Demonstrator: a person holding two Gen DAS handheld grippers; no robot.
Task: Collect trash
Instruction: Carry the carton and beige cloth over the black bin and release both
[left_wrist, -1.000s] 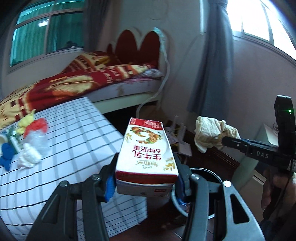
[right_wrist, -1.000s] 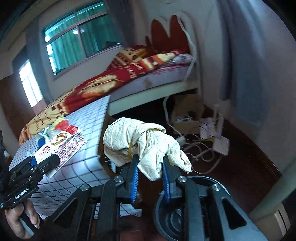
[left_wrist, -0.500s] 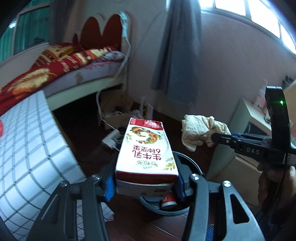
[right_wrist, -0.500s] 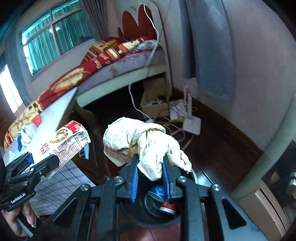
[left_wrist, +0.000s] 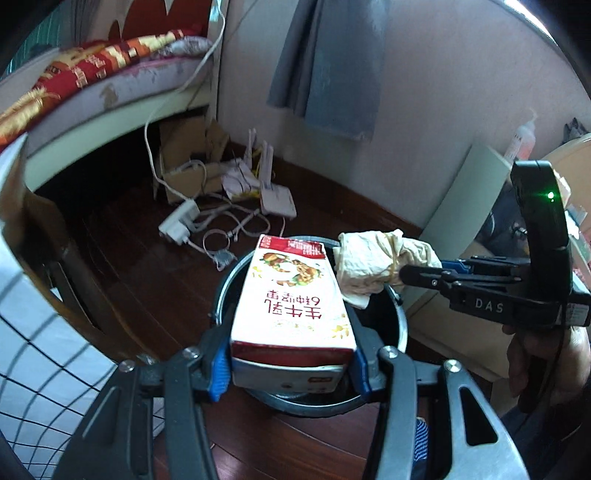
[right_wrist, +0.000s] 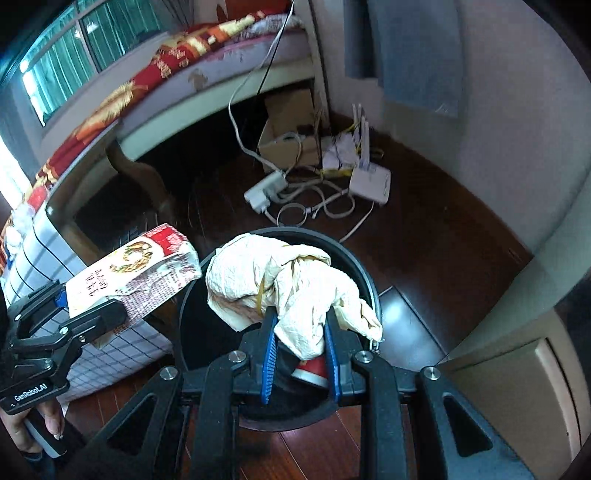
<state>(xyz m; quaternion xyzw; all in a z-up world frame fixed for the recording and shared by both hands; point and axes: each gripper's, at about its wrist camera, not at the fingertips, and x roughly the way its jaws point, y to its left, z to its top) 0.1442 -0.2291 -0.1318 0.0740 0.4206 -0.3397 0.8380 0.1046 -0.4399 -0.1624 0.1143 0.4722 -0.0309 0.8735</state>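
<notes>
My left gripper (left_wrist: 291, 363) is shut on a red-and-white milk carton (left_wrist: 293, 295) and holds it over the round black trash bin (left_wrist: 221, 295). My right gripper (right_wrist: 299, 350) is shut on a crumpled cream paper wad (right_wrist: 295, 280), held above the same bin (right_wrist: 354, 269). A red-and-white piece of trash (right_wrist: 312, 371) lies inside the bin. In the left wrist view the wad (left_wrist: 373, 266) hangs beside the carton over the bin's right side. In the right wrist view the carton (right_wrist: 136, 273) sits at the bin's left rim.
A table with a checked cloth (left_wrist: 40, 362) stands left of the bin. A power strip, cables and a white router (right_wrist: 369, 181) lie on the dark wood floor beyond, near a cardboard box (right_wrist: 291, 136) and the bed (right_wrist: 184, 70). A cabinet (right_wrist: 517, 373) stands right.
Both grippers have swung away from the table and down toward the floor. The carton and the paper wad now hang over the bin, much closer to it than before.
</notes>
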